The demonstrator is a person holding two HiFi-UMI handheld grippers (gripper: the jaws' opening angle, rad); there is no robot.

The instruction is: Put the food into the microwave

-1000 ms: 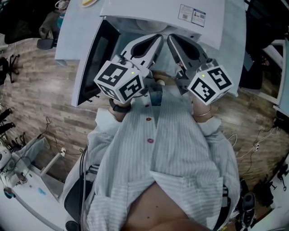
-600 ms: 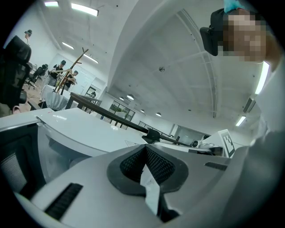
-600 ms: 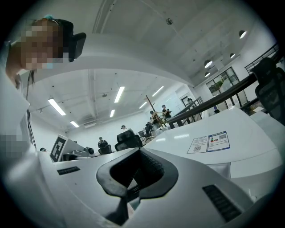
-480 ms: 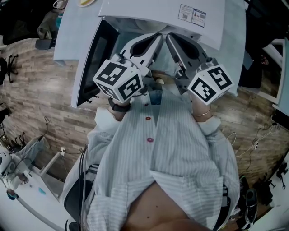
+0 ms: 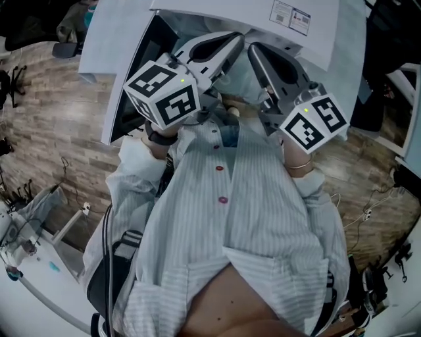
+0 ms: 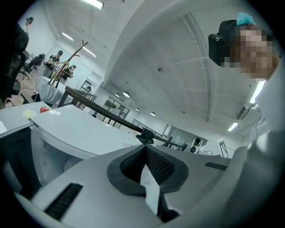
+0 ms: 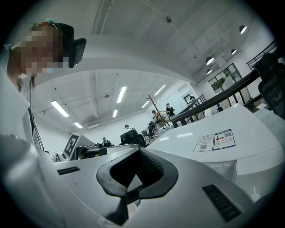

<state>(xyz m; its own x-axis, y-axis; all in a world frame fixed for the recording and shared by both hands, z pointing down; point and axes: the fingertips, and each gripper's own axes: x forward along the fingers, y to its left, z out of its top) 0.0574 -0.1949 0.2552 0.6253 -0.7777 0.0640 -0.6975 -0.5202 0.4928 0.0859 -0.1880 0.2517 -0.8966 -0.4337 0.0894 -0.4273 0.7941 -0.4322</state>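
head view has the microwave (image 5: 217,14) at top centre, its door (image 5: 135,72) swung open toward the upper left. from the person's striped shirt (image 5: 250,217) the left gripper (image 5: 235,41) and right gripper (image 5: 253,51) point at the opening, tips near each other. each has its jaws pressed fully together, holding nothing. left gripper view shows small red and yellow items (image 6: 42,109) on a white surface (image 6: 75,127) at far left; whether they are the food i cannot tell.

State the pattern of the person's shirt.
Thin pale stripes on the shirt; clearest in the head view.
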